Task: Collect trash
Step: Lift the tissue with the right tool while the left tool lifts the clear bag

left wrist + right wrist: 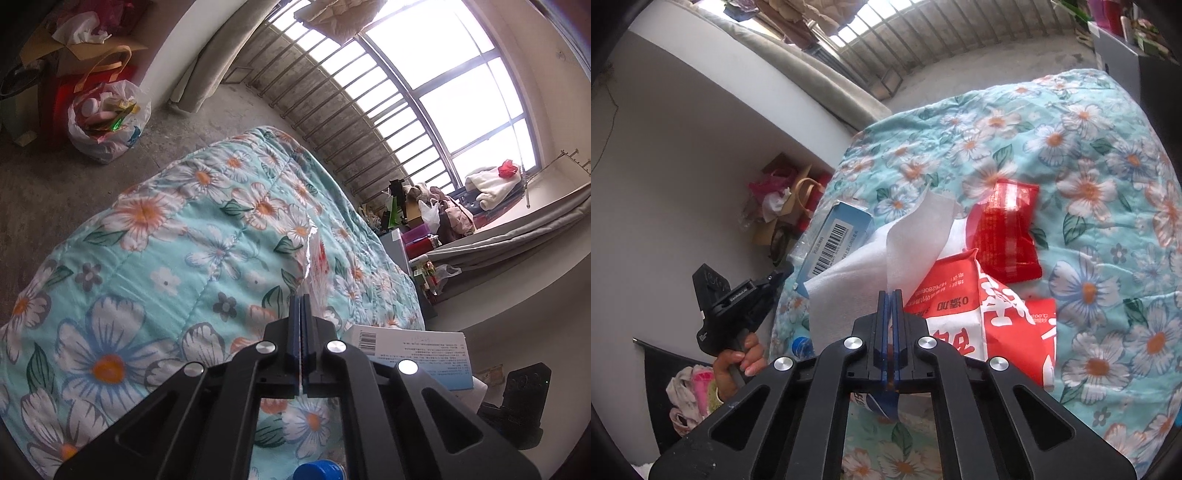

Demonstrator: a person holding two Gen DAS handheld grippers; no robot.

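Clear plastic film (313, 258) rises from the tip of our left claw (303, 299), whose blue pads are pressed together on its lower edge; the film stands up over the floral quilt (166, 258) that covers the bed. Just right of that claw lies a white-and-blue carton (417, 350) with a barcode, and a blue bottle cap (317, 470) shows under the claw's frame.

From the right wrist view, our right claw (891, 295) is likewise closed, pinching the near corner of a white tissue sheet (882, 251) that fans up and away from its tip. Directly right of the claw, touching the tissue, lies a red-and-white printed bag (990, 317); beyond it, a red snack packet (1004, 236) lies flat on the quilt. Left of the tissue, the carton rests near the bed's edge.

At the far left of this view a hand (738, 362) holds the other claw beside the bed. On the floor beyond the bed, in the left wrist view, sits a white plastic bag (107, 122) stuffed with wrappers, well apart from both claws.
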